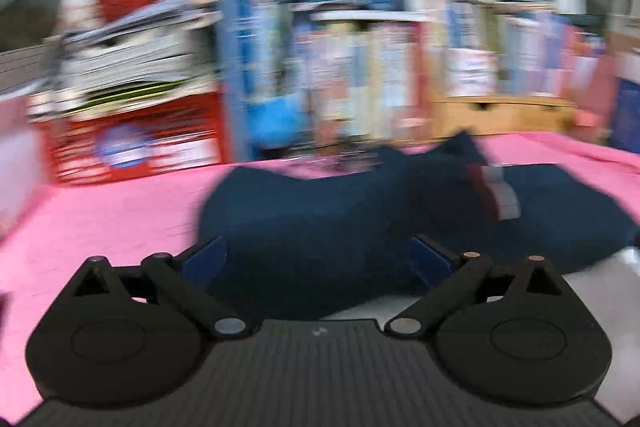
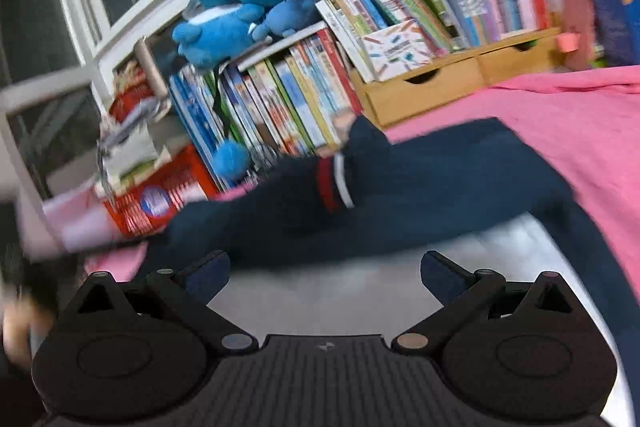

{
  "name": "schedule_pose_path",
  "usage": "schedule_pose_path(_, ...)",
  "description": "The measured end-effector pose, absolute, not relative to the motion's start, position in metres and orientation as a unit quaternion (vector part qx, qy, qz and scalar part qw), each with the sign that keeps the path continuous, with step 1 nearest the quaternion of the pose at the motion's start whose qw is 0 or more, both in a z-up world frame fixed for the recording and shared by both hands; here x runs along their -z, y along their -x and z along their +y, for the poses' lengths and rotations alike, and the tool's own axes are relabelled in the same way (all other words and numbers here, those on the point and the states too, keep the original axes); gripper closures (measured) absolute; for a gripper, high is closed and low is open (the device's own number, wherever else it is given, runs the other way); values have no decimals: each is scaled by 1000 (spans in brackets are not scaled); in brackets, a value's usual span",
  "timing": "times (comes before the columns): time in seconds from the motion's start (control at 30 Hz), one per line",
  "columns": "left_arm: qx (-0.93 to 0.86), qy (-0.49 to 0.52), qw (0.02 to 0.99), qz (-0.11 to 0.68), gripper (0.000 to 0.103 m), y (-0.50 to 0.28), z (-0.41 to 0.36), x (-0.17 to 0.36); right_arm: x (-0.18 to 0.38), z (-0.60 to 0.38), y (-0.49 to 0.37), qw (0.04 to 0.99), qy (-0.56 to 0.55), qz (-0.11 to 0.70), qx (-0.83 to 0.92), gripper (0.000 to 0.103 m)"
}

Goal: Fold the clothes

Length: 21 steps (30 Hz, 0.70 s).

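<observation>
- The navy garment point(image 2: 420, 183), a dark top with a red-and-white striped band point(image 2: 334, 183), lies bunched on the pink cloth point(image 2: 560, 115), its far edge close to the row of books point(image 2: 288, 99) behind it.
- A pale grey patch point(image 2: 360, 287) shows at the garment's near side, just in front of the right gripper; whether it is an inner face of the garment or a second piece, I cannot tell.
- The left gripper point(image 1: 316, 259) has its jaws spread wide with nothing between them; the garment's near edge sits just beyond its fingertips, and the view is heavily smeared.
- The right gripper point(image 2: 324, 273) is also spread wide and holds nothing, hovering over the grey patch at the garment's near side.
- Judged from this, the work stands between folds: neither gripper has cloth, and the garment is rumpled rather than squared, so the folding looks partly done at most.
- The next move calls for choosing a free edge or corner of the garment and bringing one pair of fingers down over a single layer.
- The band is a handy mark for telling which end is which.
- A risk: pinching the pink cloth along with the garment.
</observation>
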<state>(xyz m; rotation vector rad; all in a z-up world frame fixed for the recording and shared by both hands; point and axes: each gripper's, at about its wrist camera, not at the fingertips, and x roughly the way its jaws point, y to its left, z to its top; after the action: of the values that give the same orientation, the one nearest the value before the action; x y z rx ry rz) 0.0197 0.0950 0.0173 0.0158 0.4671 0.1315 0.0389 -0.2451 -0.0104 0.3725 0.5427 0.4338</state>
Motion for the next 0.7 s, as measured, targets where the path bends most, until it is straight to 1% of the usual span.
schedule_pose_path(0.13,-107,2,967,230,3,-10,111,-9,15,-199,-118,926,-175,290,-167,0)
schedule_pose_path(0.27,-123,15,968,220,2,8,121,-4,45,-161,-189,929,-115,339,-94,0)
schedule_pose_path(0.3,-121,16,968,220,2,10,123,-3,50,-155,-197,927,-114,343,-101,4)
schedule_pose_path(0.33,-120,17,968,221,2,12,125,-2,53,-149,-205,926,-113,344,-108,15)
schedule_pose_path(0.37,-120,15,968,221,2,13,126,-1,50,-145,-205,928,-108,336,-119,63)
schedule_pose_path(0.4,-120,12,968,221,1,13,127,0,43,-143,-204,928,-103,333,-129,85)
schedule_pose_path(0.47,-123,6,968,220,1,11,128,1,24,-149,-195,939,-98,308,-119,86)
schedule_pose_path(0.63,-113,24,970,215,0,3,127,-1,-29,-186,-152,982,-29,173,-66,86)
schedule_pose_path(0.7,-114,23,970,215,0,-3,123,-1,-30,-204,-150,981,-33,181,-58,86)
